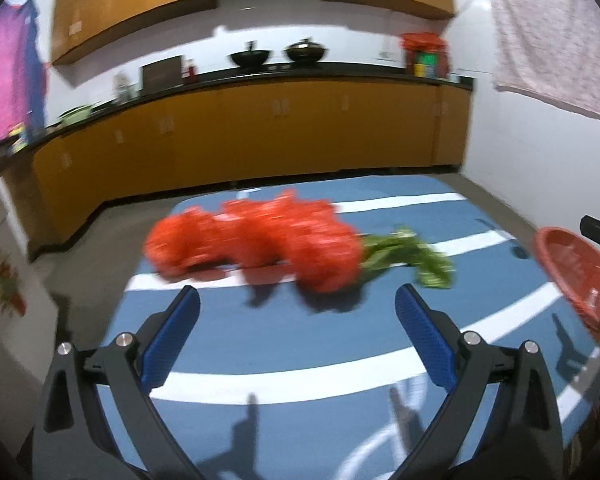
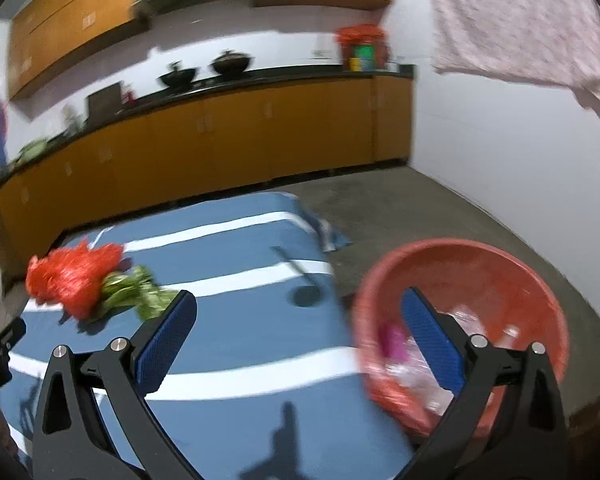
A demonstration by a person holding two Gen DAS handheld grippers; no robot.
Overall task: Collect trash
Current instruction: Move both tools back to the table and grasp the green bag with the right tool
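- The red plastic bag lies on the blue striped table, crumpled and blurred, its long axis running across the table from left to right in the left wrist view.
- Green leafy scraps stick out of the bag's right end, pointing toward the red basin.
- The left gripper hovers just short of the bag, jaws spread wide with nothing between the 2 blue pads.
- The right gripper stands wide too, empty; the bag sits well to its left.
- The basin sits off the table's right edge, behind the right gripper's right finger, with clear plastic wrappers and a pink item inside.
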